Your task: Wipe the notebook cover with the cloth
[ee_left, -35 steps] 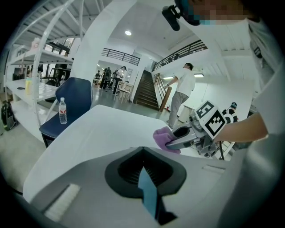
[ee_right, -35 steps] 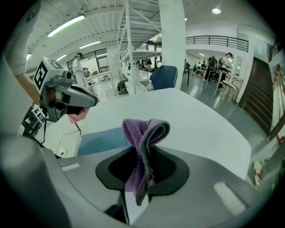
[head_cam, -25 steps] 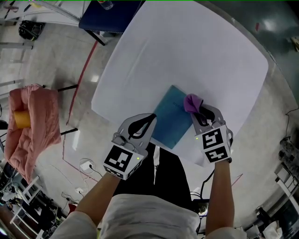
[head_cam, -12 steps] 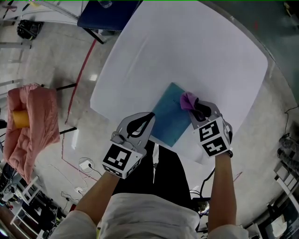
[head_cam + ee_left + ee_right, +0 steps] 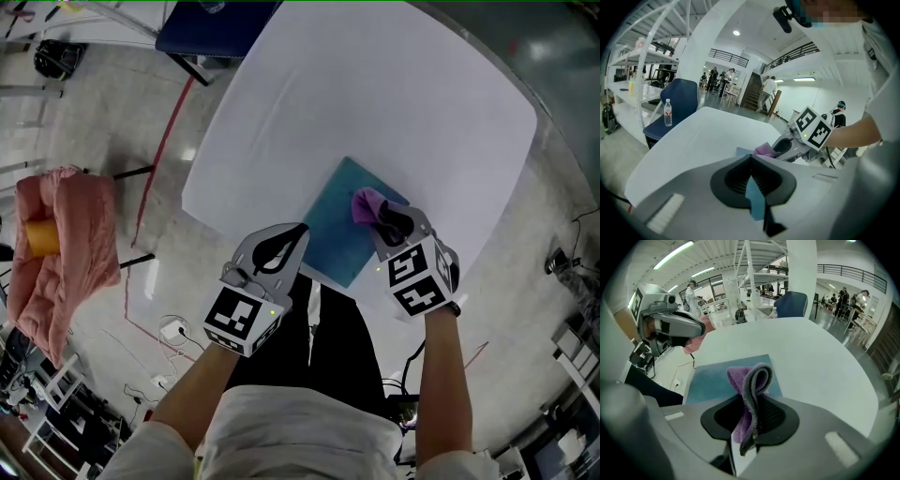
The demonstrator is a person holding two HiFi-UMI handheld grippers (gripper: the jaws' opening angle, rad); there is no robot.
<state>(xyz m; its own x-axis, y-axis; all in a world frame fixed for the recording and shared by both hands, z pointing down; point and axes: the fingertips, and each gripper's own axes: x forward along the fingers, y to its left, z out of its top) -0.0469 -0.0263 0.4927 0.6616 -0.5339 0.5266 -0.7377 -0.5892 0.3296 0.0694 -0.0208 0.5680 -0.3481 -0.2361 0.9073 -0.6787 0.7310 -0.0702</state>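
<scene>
A teal notebook lies on the white table near its front edge. My left gripper is shut on the notebook's near left edge; a teal sliver shows between its jaws. My right gripper is shut on a purple cloth, which rests on the right part of the cover. In the right gripper view the cloth loops up out of the jaws, with the notebook behind it. The left gripper view shows the cloth and the right gripper ahead.
A blue chair with a water bottle stands beyond the table's far left side. A pink fabric heap sits on the floor at the left. Cables lie near my feet. People stand far off in the hall.
My right gripper has slid the purple cloth leftward across the notebook cover, toward its middle. The left gripper has stayed on the notebook's edge.
</scene>
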